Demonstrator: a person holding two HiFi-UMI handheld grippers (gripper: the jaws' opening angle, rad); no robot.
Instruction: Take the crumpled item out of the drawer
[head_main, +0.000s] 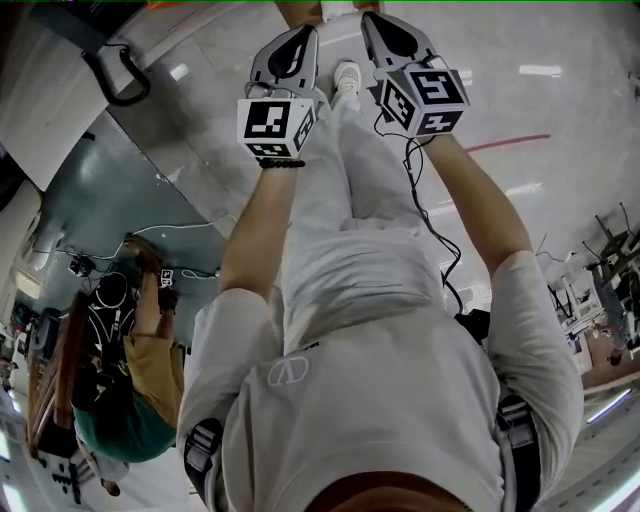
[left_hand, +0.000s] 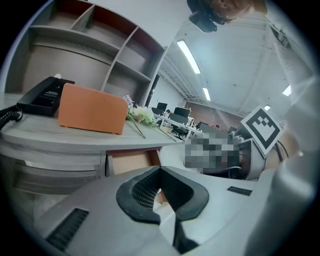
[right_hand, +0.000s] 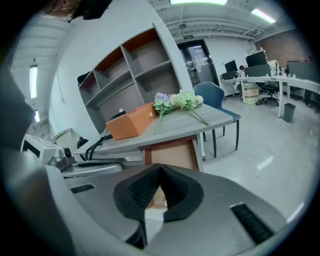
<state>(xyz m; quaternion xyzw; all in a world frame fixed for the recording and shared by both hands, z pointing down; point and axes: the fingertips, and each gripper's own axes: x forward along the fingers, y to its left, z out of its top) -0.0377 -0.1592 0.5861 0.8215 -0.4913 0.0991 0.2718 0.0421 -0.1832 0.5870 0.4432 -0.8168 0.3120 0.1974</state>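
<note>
A brown wooden drawer stands pulled out under the grey desk top; the right gripper view shows the same drawer from the front. No crumpled item shows in any view, and the drawer's inside is hidden. Both grippers are held out in front of the person, away from the desk. My left gripper has its jaws together with nothing between them, its tips pointing at the drawer. Beside it, my right gripper is also shut and empty, its tips in line with the drawer front.
An orange box, a black telephone and a bunch of flowers lie on the desk. An open shelf unit rises behind it. A blue chair stands at the desk's end. Another person is at the left.
</note>
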